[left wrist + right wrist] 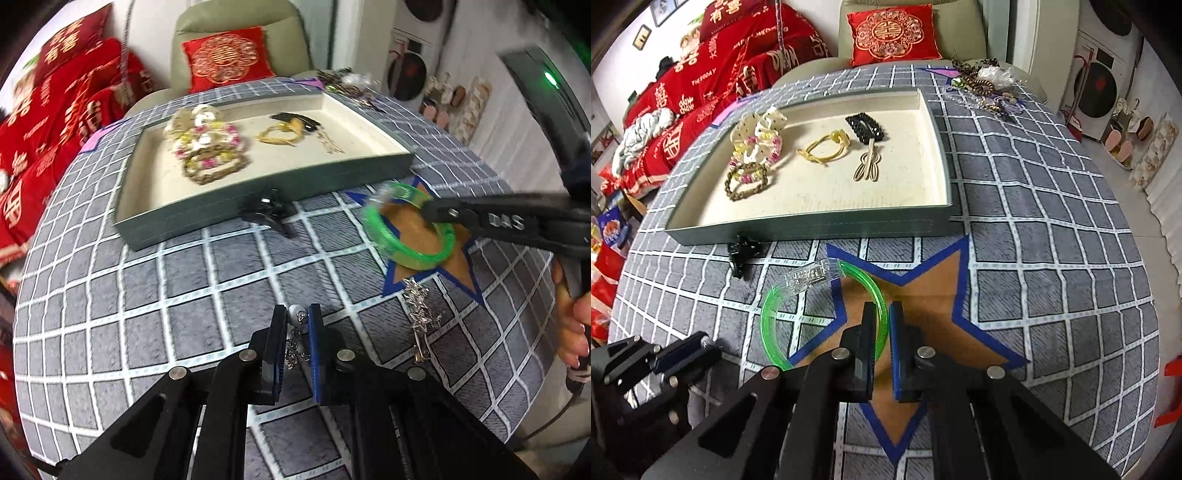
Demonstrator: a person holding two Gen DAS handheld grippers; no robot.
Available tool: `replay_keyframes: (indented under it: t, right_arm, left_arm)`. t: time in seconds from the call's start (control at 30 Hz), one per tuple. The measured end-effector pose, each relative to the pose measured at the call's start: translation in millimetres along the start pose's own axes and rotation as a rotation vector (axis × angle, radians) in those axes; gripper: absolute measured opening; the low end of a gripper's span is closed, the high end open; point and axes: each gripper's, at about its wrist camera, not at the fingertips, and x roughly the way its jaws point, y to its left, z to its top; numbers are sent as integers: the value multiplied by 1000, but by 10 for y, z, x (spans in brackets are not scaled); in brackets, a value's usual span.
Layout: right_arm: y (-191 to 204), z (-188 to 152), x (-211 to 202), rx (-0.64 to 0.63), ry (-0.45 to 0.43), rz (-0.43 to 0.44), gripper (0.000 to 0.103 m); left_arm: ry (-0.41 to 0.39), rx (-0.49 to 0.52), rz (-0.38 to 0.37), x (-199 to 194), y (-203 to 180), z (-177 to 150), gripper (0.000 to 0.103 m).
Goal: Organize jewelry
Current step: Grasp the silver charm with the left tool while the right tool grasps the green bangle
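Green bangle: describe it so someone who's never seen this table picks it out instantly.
Start at the grey jewelry tray on the checked tablecloth, then drop to the brown, blue-edged star in front of it. The green bangle straddles the star's left points, its rim between the right gripper's fingers. It's the only translucent neon-green ring, with a clear tag.

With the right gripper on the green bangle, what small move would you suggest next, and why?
Probably lift the translucent green plastic bangle and carry it toward the grey cream-lined tray: the right gripper already straddles its rim over the brown star patch, and other bracelets lie inside the tray.
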Motion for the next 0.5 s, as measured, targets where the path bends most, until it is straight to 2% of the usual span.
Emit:
replay_keyframes:
  t: [0.3,0.5]
  right_arm:
    - [-56,-42,-324,1,-47,39,7]
    - [-70,123,-546,5,-91,60,7]
  left_arm:
    - [-62,-100,28,-324,246,105,19]
    - [-127,-140,42,-538,377,335,19]
